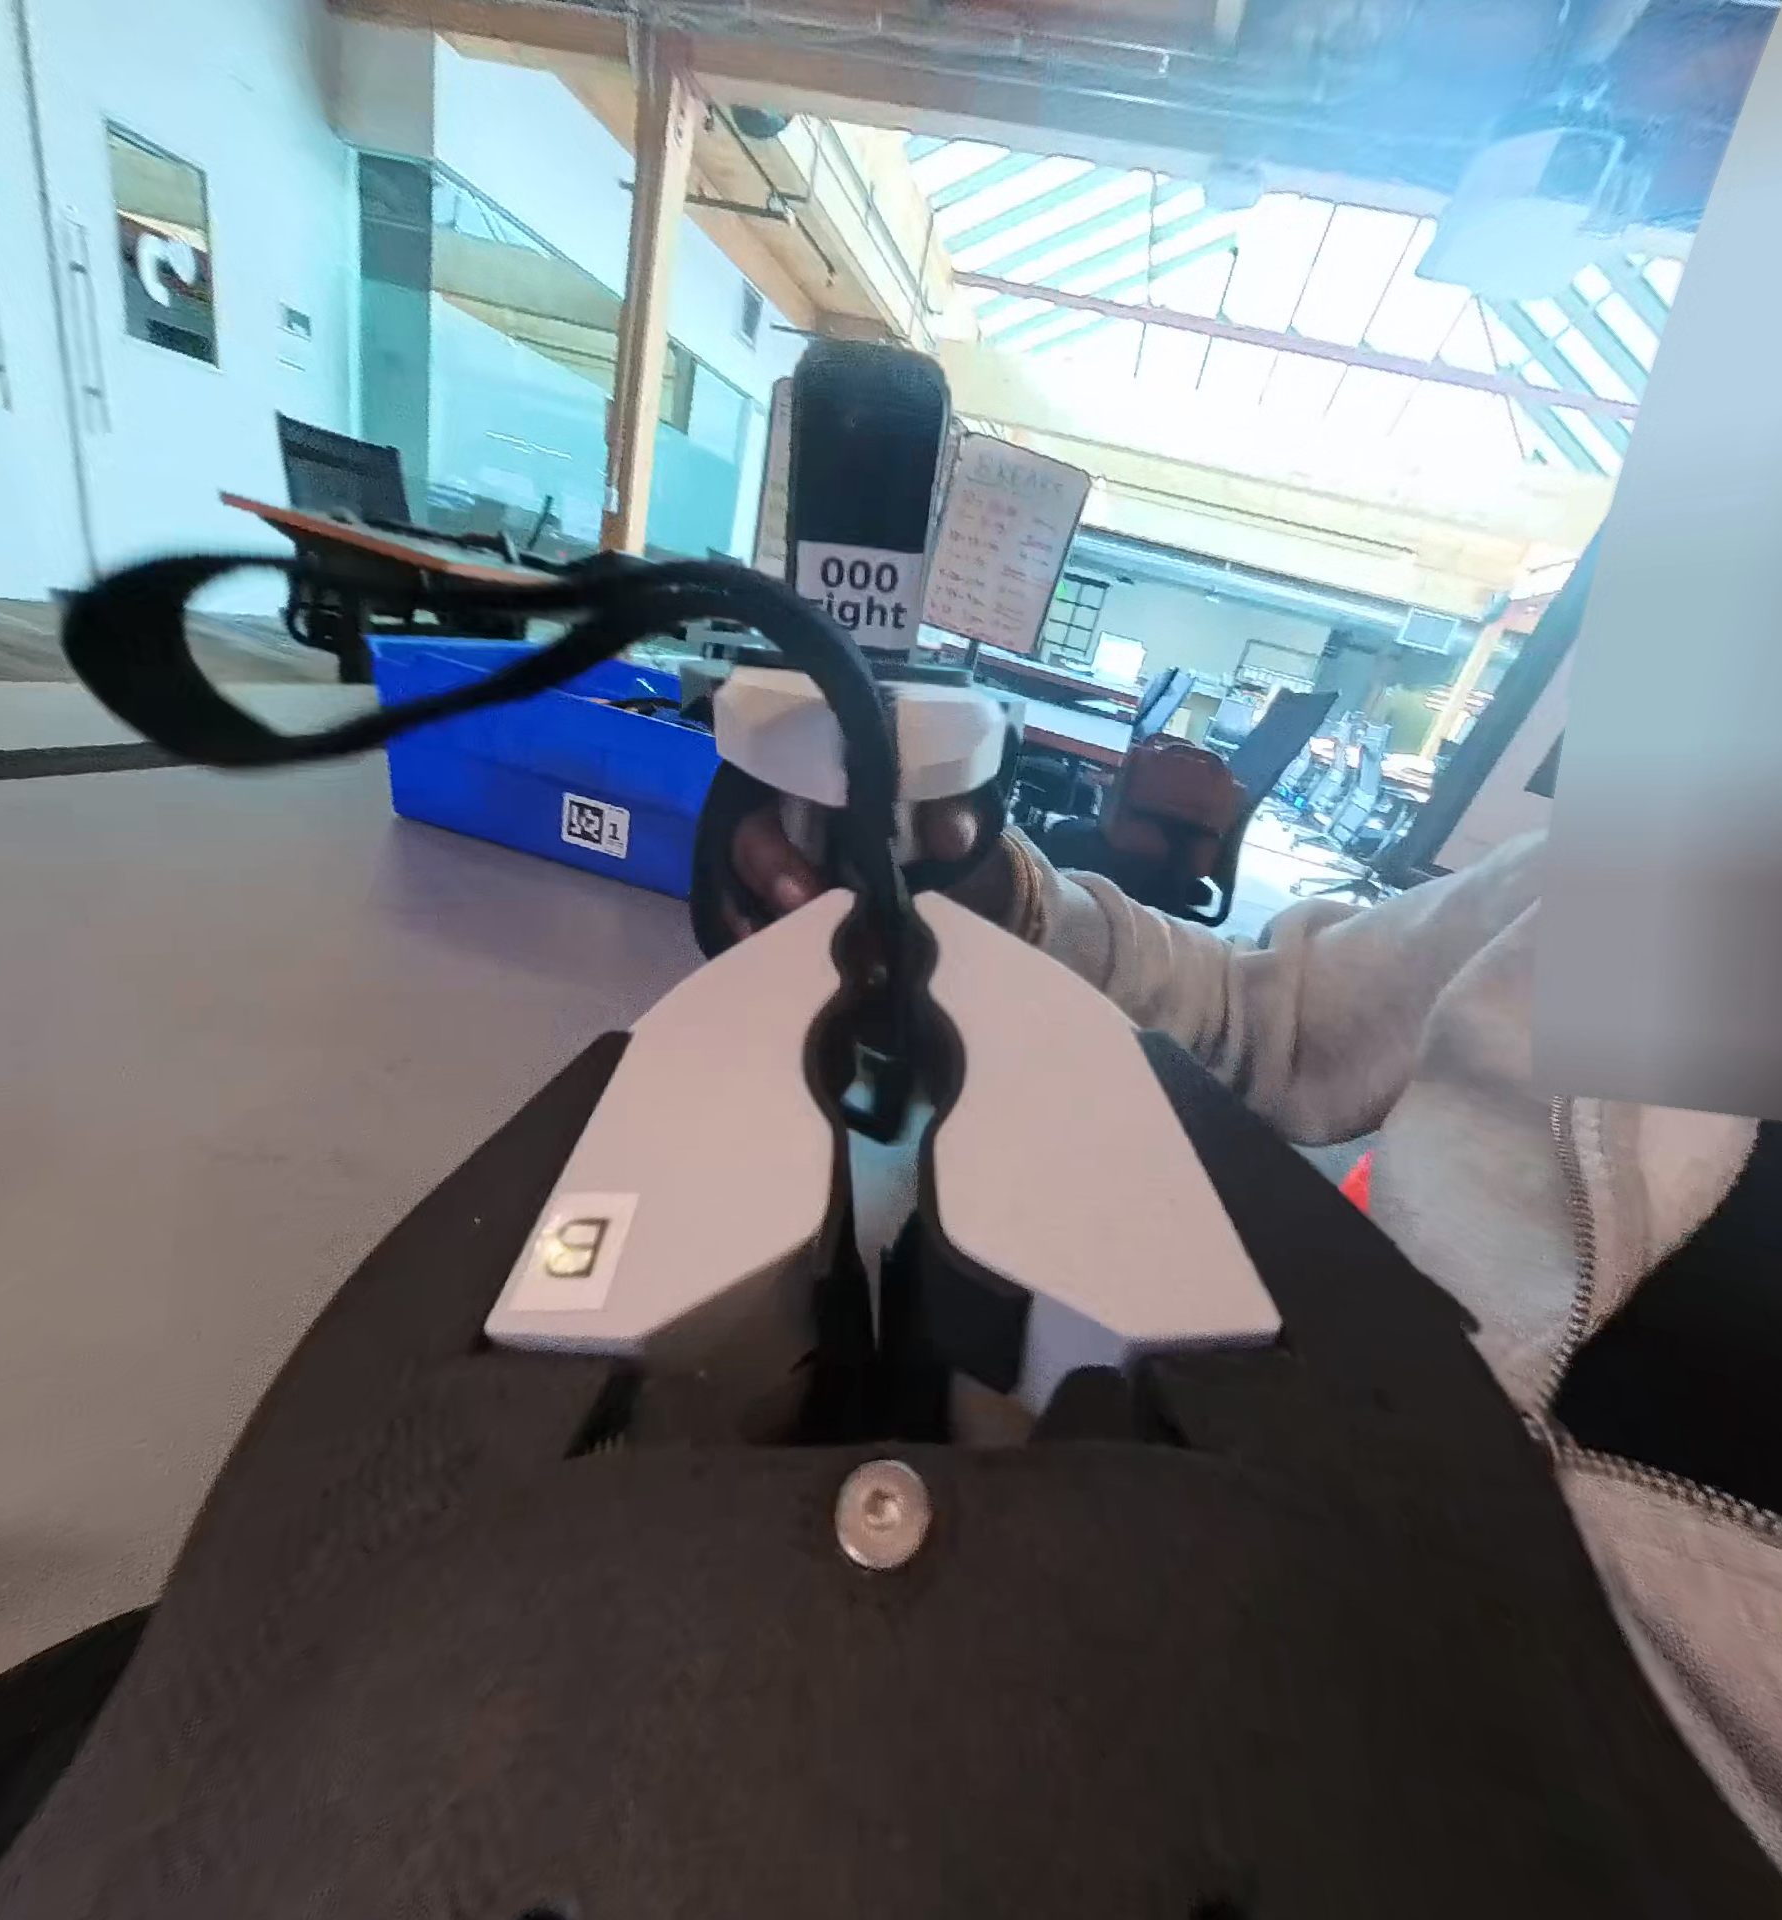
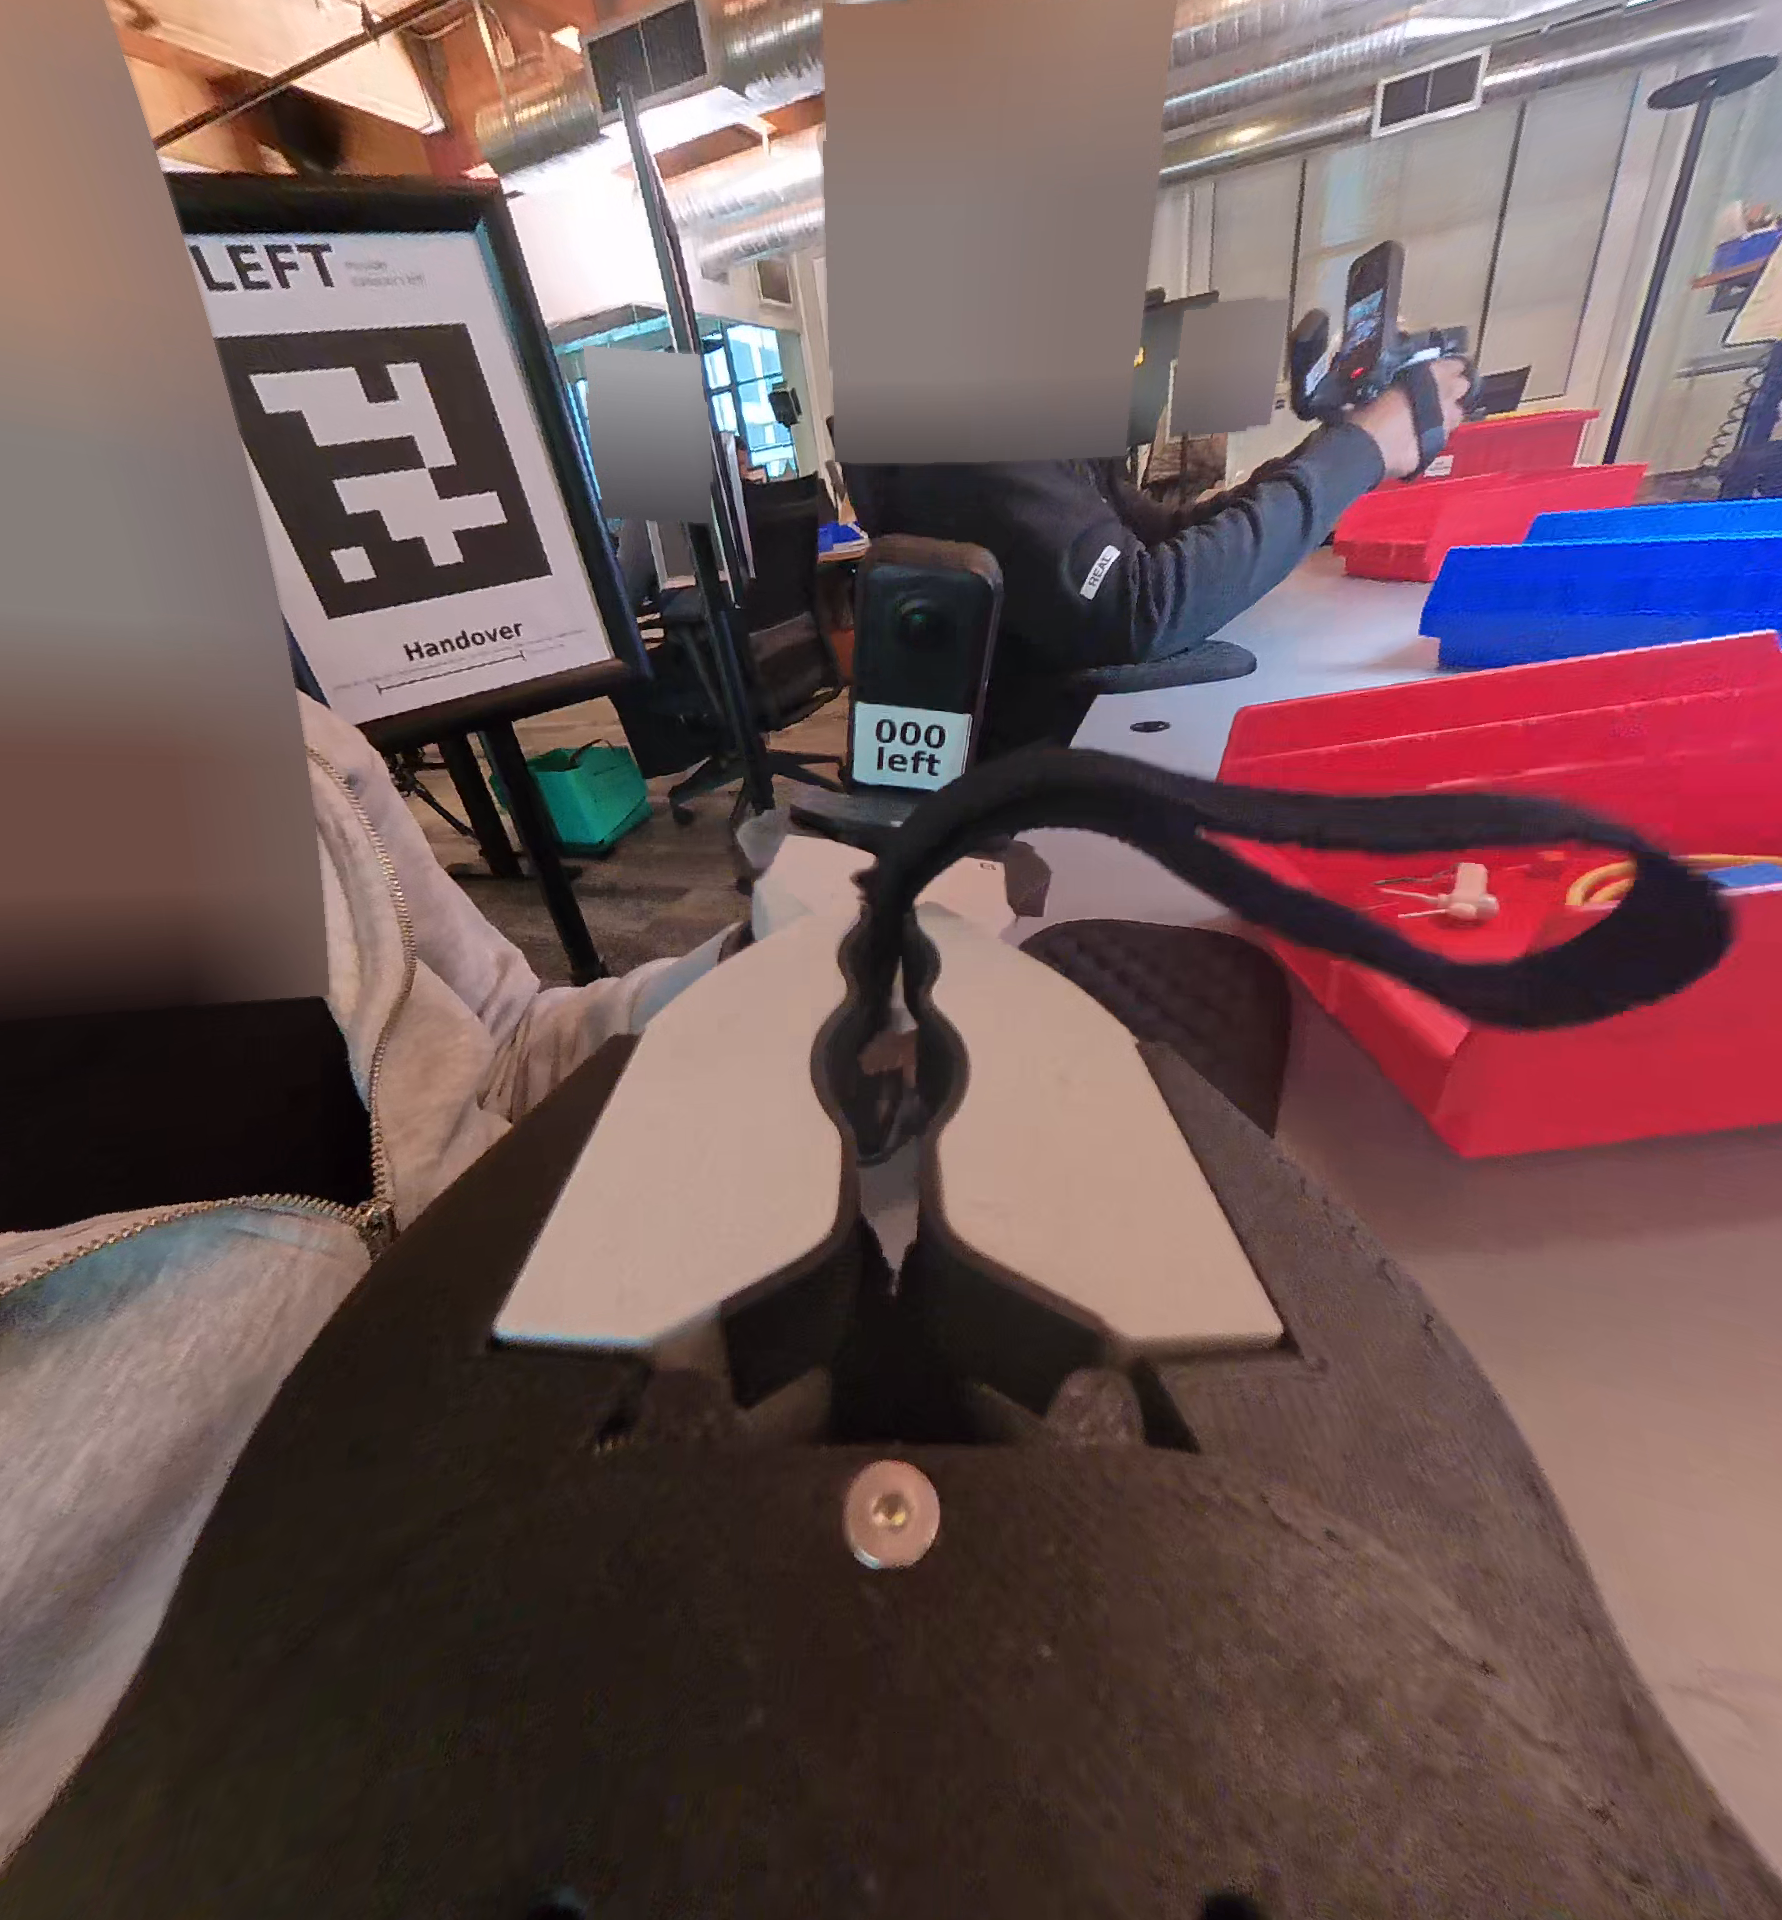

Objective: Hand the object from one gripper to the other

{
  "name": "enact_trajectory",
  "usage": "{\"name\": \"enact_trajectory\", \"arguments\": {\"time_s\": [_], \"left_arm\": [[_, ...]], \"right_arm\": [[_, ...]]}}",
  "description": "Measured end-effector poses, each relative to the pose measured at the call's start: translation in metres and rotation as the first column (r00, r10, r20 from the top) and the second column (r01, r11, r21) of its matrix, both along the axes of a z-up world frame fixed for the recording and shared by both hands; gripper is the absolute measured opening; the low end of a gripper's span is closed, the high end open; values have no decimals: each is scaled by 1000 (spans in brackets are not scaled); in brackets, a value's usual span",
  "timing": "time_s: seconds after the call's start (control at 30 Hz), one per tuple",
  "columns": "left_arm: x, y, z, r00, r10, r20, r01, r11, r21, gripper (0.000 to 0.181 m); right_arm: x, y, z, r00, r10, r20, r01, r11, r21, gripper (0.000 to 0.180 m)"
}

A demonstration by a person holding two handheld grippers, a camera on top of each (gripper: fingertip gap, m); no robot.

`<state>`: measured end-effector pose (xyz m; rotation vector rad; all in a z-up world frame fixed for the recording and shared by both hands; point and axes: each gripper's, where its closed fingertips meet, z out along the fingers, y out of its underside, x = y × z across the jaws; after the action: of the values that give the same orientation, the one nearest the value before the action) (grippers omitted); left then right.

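Observation:
A black fabric strap with a loop at its end is held in the air between both grippers, which face each other tip to tip. In the left wrist view my left gripper has its white fingers closed on the strap's near end, and the loop hangs out to the left. The right gripper sits just beyond it, held by a hand. In the right wrist view my right gripper is closed on the same strap, whose loop swings to the right. The left gripper is right behind the strap.
A grey table lies below. A blue bin stands on it behind the grippers. A red bin holding small parts sits close on the right, with more blue bins beyond. A framed marker sign stands on an easel. Another person sits opposite. Less than 4 cm separates the two grippers' tips.

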<state>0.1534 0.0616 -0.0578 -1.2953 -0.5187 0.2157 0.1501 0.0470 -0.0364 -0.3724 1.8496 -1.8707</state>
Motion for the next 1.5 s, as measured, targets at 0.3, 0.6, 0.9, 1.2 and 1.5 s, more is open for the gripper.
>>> {"name": "enact_trajectory", "arguments": {"time_s": [0.3,0.6,0.9,1.2,1.5], "left_arm": [[-9,-15,21,996,83,-17,-79,987,142,3],[-8,-11,6,998,61,14,-62,996,58,11],[-8,-26,18,994,-1,111,-27,969,245,2],[2,-7,11,966,-175,190,124,959,254,2],[9,-5,19,973,-200,119,168,958,234,14]], "right_arm": [[4,-7,-16,998,30,56,-36,994,103,20],[-5,-5,-9,996,-7,90,-1,996,86,3],[-11,-1,-10,853,-211,-478,161,976,-145,47],[-17,-5,-6,-22,-609,-793,121,786,-607,33],[-11,-3,-9,318,-505,-803,190,863,-468,4]]}}
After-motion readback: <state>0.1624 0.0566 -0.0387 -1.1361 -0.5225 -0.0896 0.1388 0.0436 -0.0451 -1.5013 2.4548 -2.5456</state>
